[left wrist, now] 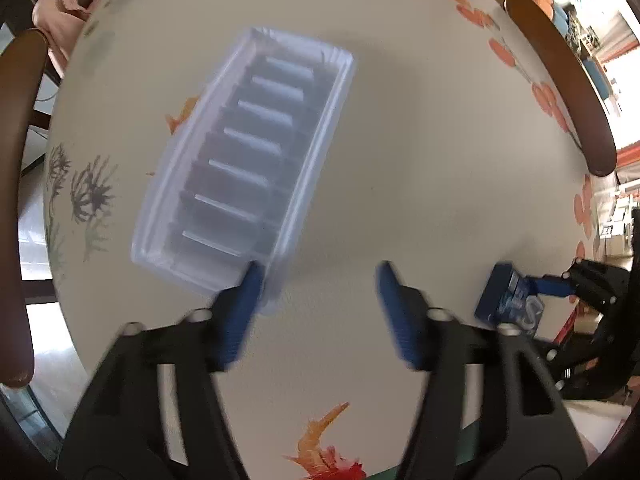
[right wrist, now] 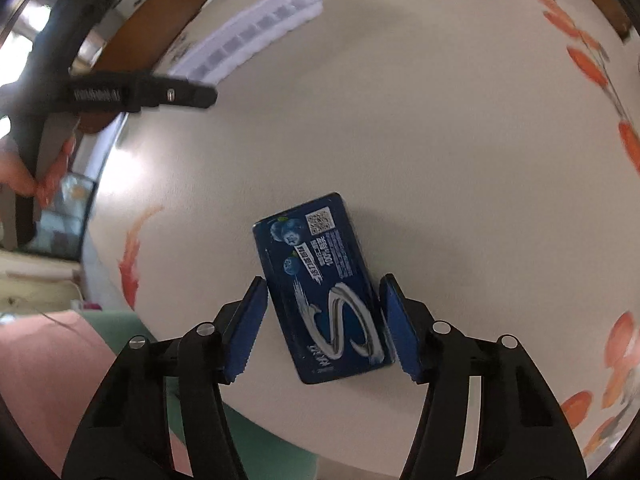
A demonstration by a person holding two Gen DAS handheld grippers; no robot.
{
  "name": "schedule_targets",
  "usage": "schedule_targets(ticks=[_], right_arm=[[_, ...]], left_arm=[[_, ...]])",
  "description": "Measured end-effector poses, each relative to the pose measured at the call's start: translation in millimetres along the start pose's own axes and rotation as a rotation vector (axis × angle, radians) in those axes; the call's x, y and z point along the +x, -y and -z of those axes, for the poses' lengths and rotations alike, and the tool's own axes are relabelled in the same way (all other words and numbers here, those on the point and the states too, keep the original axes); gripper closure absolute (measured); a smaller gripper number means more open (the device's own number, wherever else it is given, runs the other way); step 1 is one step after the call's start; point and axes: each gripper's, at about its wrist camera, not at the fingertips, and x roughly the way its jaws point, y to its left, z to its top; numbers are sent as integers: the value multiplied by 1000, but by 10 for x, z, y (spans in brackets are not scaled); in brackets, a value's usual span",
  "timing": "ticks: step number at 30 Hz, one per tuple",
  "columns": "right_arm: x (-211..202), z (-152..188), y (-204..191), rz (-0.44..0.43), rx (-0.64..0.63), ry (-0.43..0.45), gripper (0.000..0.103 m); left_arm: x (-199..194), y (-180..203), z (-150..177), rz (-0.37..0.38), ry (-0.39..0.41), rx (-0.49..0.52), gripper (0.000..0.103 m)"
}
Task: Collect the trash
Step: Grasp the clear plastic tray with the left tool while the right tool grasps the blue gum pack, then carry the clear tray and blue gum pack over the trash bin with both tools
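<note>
Item 1, table (left wrist: 400, 160): round, covered by a cream cloth printed with orange flowers and fish and some grey plants. I see dark wooden chair backs (left wrist: 560, 80) around its edge.

Item 2, clear plastic tray (left wrist: 244, 160): long, ribbed inside into a row of slots, lying flat on the cloth at a slant. In my right wrist view it sits far off near the table's top-left edge (right wrist: 248, 40).

Item 3, blue box (right wrist: 324, 288): a flat dark-blue packet with a large silver S, small white lettering and a square code on its upper face. It lies flat on the cloth, well apart from the tray. In my left wrist view it shows at the right edge (left wrist: 508, 300).

Item 4, left gripper (left wrist: 318, 312): black frame, 2 blue pads, pointing steeply down at the table. Its left pad overlaps the tray's near corner; the right pad stands over bare cloth. The jaws are parted and nothing is clamped between them. The view is blurred, so I cannot tell whether the pad touches the tray wall.

Item 5, right gripper (right wrist: 324, 320): same build, pointing steeply down, jaws straddling the blue box's near end. A thin gap shows along the left pad; the right pad sits at the box's edge. I read it as not yet clamped.
</note>
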Motion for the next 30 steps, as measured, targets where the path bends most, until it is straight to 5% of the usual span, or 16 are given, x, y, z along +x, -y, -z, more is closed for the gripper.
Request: schedule_targets(ticks=[1, 4, 18, 30], right_arm=[[2, -10, 11, -1, 9, 0, 46], [-12, -44, 69, -21, 52, 10, 47], [-335, -213, 266, -101, 128, 106, 47], [-489, -485, -18, -235, -9, 140, 47]], left_arm=[[43, 12, -8, -3, -11, 15, 74], [82, -31, -4, 26, -24, 17, 92], [-349, -156, 4, 58, 96, -30, 101], [-1227, -358, 351, 7, 301, -191, 101]])
